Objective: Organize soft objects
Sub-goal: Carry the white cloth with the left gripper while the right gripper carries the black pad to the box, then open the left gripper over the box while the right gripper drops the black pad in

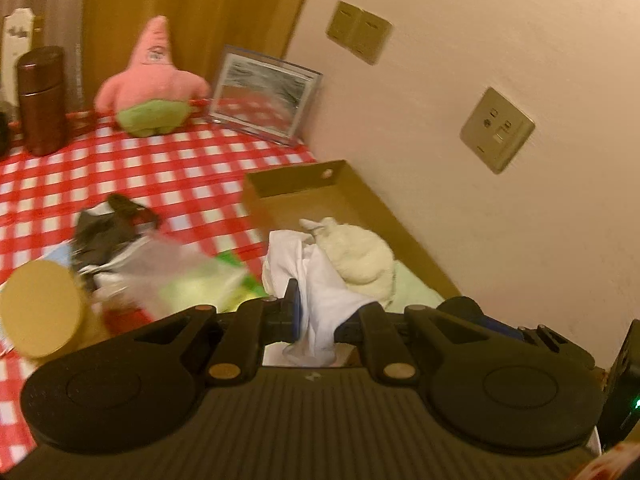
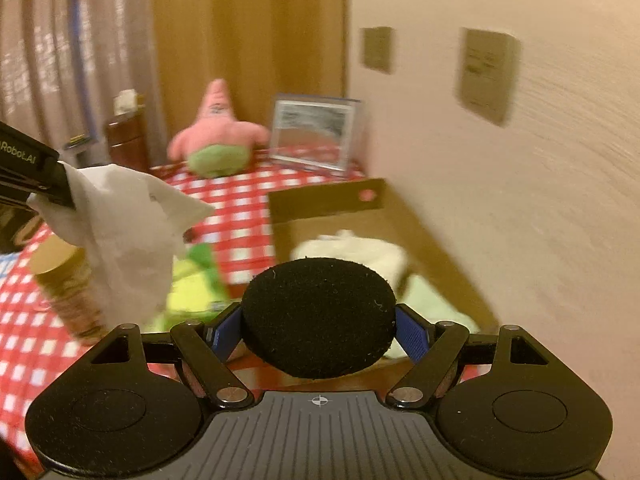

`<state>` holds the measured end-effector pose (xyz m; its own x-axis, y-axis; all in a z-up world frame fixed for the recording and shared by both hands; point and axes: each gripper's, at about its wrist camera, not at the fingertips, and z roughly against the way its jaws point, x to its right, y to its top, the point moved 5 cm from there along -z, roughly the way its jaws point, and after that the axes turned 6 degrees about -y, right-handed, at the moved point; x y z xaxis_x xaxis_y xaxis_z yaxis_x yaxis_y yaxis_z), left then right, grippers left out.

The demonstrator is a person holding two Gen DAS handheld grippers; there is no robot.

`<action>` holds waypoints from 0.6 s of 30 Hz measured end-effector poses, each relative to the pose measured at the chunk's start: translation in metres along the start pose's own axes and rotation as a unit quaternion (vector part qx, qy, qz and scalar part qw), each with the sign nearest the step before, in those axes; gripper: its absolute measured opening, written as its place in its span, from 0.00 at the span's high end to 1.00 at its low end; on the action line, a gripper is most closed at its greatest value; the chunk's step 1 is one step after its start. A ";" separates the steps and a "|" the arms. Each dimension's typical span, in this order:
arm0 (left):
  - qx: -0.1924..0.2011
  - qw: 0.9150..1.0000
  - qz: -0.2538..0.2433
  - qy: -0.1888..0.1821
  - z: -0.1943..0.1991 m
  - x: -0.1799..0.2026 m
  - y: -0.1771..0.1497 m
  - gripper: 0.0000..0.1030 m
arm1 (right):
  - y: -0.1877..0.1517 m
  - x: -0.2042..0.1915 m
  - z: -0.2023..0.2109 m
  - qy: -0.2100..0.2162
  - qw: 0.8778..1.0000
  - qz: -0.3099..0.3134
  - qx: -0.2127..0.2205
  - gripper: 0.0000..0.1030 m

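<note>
My left gripper is shut on a white cloth and holds it above the near end of a cardboard box. The same cloth hangs from that gripper at the left of the right wrist view. A cream soft toy and a pale green cloth lie in the box. My right gripper is shut on a round black foam pad, held above the box. A pink starfish plush sits at the back of the checkered table.
A framed picture leans by the wall. A brown canister stands at the back left. A jar with a tan lid, a dark bundle and yellow-green packets lie left of the box. The wall runs along the box's right side.
</note>
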<state>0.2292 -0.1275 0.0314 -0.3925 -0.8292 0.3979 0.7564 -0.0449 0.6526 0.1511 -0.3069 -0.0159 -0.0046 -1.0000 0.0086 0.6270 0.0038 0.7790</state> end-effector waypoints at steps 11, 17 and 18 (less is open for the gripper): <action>-0.027 0.999 -0.019 -0.026 -0.083 0.038 0.032 0.92 | 0.008 0.068 -0.022 -0.039 0.999 -0.032 -0.003 0.24; -0.040 0.999 -0.028 -0.024 -0.120 0.050 0.037 0.91 | 0.008 0.084 -0.036 -0.050 0.998 -0.044 -0.005 0.24; -0.043 0.998 -0.029 -0.022 -0.126 0.051 0.037 0.91 | 0.008 0.085 -0.037 -0.052 0.998 -0.044 -0.005 0.24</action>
<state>0.3032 -0.2418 -0.0059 -0.4576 -0.7990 0.3902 0.7734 -0.1412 0.6180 0.1844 -0.3924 -0.0326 -0.1410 -0.9900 0.0061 0.6287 -0.0847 0.7730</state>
